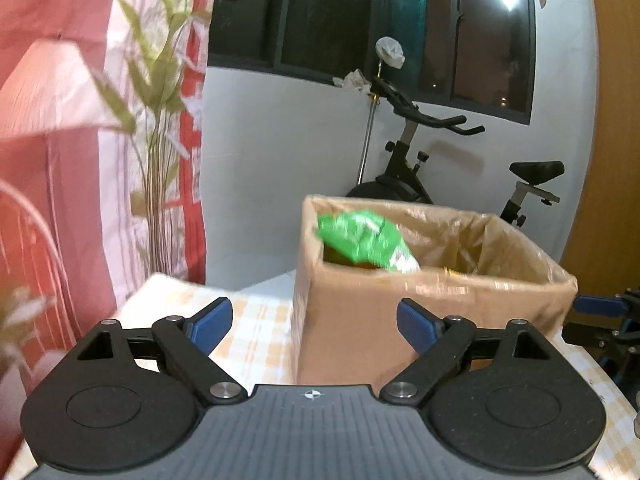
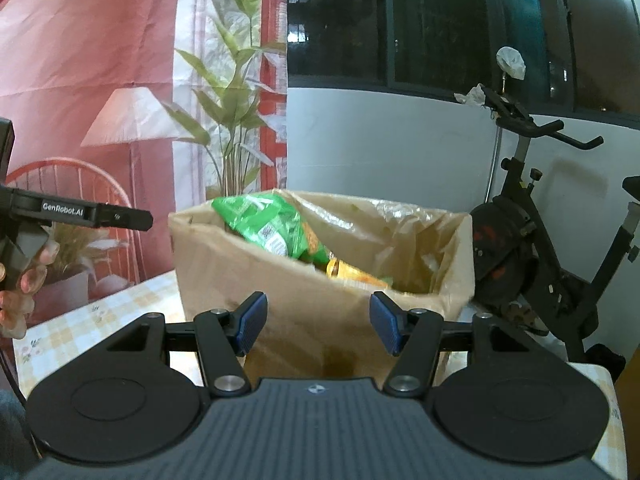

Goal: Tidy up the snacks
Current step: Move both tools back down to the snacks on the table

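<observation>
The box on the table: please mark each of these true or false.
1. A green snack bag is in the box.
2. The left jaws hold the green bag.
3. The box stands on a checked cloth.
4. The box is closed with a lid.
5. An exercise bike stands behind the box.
1. True: the green bag sticks out of the box.
2. False: the left gripper is open and empty.
3. True: checked cloth.
4. False: the top is open.
5. True: bike.
</observation>
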Tool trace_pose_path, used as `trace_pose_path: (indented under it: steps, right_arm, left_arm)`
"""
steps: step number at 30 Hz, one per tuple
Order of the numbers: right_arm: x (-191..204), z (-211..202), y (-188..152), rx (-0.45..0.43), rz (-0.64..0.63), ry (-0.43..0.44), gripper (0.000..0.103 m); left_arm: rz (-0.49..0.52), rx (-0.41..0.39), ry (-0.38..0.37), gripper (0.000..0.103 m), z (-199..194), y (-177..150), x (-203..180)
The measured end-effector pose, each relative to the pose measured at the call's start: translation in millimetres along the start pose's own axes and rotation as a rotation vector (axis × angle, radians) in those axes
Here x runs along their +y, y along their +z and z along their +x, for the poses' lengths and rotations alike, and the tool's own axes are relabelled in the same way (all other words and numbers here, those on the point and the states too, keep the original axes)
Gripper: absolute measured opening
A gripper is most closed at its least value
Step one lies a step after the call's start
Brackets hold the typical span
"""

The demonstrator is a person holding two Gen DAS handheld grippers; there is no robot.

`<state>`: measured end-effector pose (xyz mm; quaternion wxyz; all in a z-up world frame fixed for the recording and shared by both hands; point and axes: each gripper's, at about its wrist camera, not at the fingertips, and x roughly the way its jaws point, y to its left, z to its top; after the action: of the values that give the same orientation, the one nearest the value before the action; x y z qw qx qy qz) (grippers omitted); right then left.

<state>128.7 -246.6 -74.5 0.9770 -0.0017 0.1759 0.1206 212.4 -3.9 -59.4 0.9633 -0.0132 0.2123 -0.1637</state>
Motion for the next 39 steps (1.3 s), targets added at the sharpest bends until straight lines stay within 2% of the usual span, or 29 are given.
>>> trace_pose_path:
  steps: [6,12,30,39]
  right_arm:
    - [2.8,-3.2,-25.5,0.051,0.009,0.015,0.06]
    - [2.6,1.4,-55.9,0.111,0.031,0.009,0.06]
    - [-1.4,1.8,-132.7,0.292,0.038,0.01,0.06]
    - [7.4,3.8,-153.2,0.361,-0.02,0.033,0.06]
  left_arm:
    - [-0.035,0.039,0.0,0.09,-3.4,-29.3,-1.2]
    - [-0.012,0.091,-0.004,0.089,3.9,-52.3,-5.5]
    - [0.001,0.179,-0.039,0.089,11.7,-95.3,-20.6]
    - [-0.012,0.215,-0.049,0.089,16.2,-108.7,-22.8]
